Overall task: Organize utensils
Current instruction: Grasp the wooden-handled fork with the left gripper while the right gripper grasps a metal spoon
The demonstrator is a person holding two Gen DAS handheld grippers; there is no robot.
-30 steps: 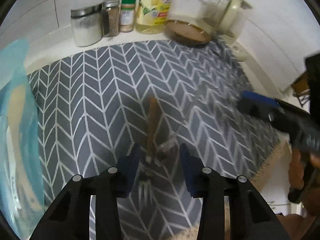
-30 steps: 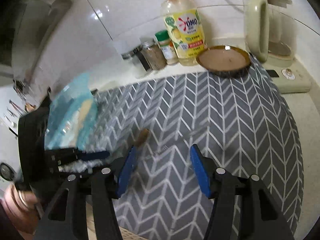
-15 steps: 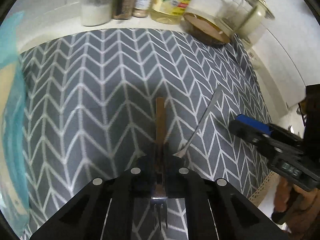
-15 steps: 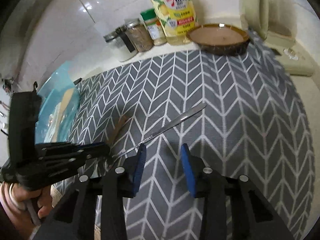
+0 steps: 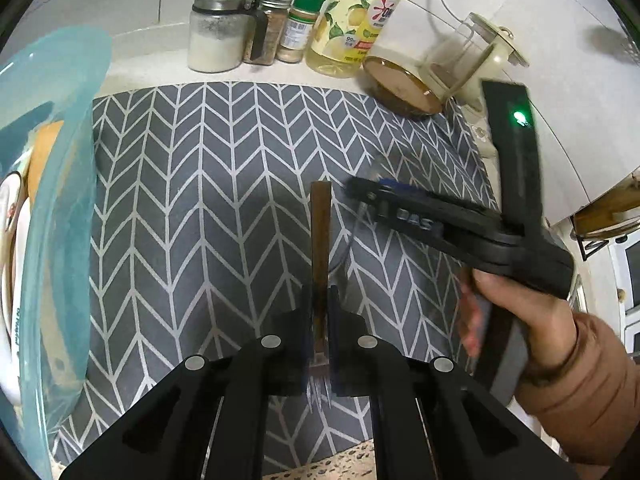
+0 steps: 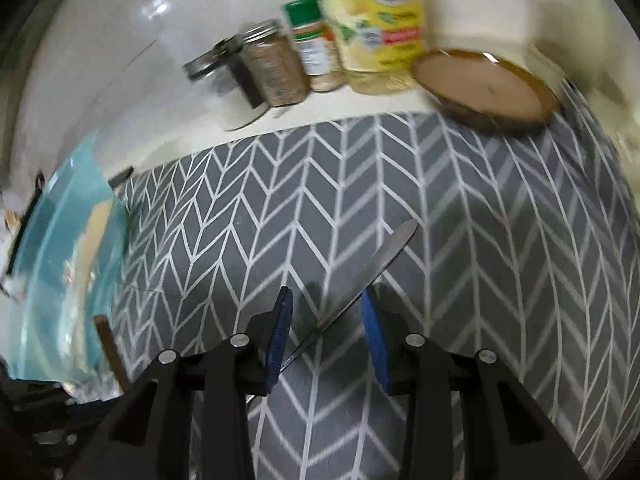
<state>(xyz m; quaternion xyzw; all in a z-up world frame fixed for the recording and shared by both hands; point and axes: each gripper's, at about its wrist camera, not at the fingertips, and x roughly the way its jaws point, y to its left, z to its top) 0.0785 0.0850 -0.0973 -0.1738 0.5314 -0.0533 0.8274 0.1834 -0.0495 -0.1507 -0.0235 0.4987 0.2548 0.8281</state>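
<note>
While the wooden-handled metal fork (image 5: 321, 240) is pinched between the closed pads of the left gripper (image 5: 320, 320) above the grey herringbone mat (image 5: 200, 184), the right gripper (image 6: 326, 320) stands spread around a slim steel knife (image 6: 384, 252), pads not pressing.

Grey chevron mat (image 5: 224, 184) on tabletop; along back edge sugar jar (image 5: 216, 32), two spice jars (image 5: 272, 28), yellow detergent bottle (image 5: 356, 20), brown dish (image 5: 400, 88), cream kettle (image 5: 476, 60); teal plastic container (image 5: 60, 200) at left.
</note>
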